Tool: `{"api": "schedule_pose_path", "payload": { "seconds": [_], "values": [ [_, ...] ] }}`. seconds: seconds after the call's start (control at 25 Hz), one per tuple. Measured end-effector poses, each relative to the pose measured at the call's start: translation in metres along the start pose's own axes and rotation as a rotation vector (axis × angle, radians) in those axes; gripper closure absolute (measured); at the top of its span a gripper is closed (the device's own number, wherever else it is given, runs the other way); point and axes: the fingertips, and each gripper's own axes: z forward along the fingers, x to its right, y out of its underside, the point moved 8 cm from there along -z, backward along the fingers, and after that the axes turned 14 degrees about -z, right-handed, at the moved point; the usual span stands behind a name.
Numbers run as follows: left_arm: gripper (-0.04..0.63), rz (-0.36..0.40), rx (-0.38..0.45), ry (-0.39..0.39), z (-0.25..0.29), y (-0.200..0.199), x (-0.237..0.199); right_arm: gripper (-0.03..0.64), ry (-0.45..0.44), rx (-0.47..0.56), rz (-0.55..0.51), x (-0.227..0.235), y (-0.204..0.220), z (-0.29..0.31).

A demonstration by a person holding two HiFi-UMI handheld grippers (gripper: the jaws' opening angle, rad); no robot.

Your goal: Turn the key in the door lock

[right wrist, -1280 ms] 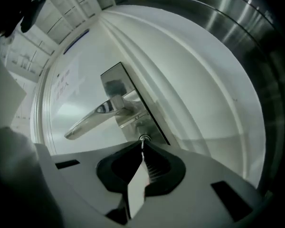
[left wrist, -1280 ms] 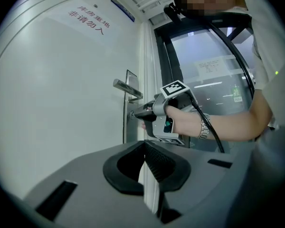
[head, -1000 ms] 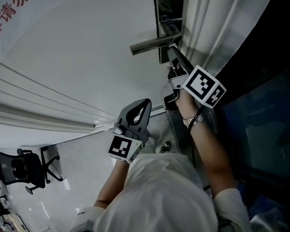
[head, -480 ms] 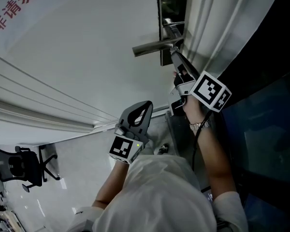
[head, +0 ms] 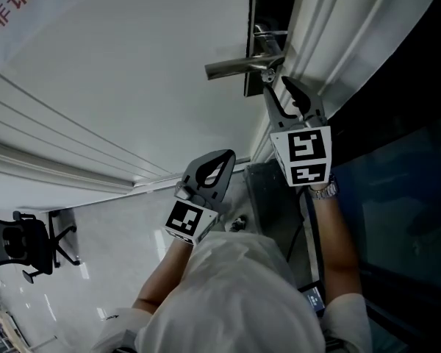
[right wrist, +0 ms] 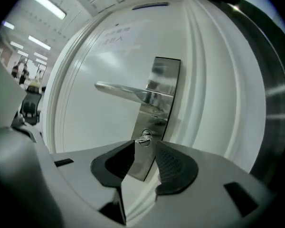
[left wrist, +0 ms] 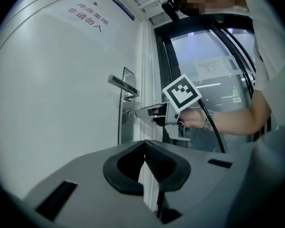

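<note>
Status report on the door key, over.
Left gripper shut, empty, hanging back. Right gripper jaws just been opening; key between them, ungripped. Nothing blocking.

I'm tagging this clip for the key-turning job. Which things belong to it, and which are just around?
Job: key, lock plate, door, right claw (jaws have just been opening; key at their tips, not gripped).

Around: left claw (shut, empty), door handle, office chair, red sign on the door.
</note>
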Motion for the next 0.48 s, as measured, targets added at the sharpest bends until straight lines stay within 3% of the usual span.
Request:
{"api": "schedule_pose_path", "payload": {
  "seconds": [0.24, 0.48],
  "values": [
    [0.586, 0.011, 0.009, 0.006, 0.001, -0.002, 0.000, 0.503, 0.138, -0.101, -0.550, -0.022, -0.009, 0.006],
    [0.587, 0.005, -0.001, -0.011, -0.001, 0.001, -0.004, 0.505, 0.176, -0.144, -0.764, -0.029, -0.012, 0.019]
  ]
}}
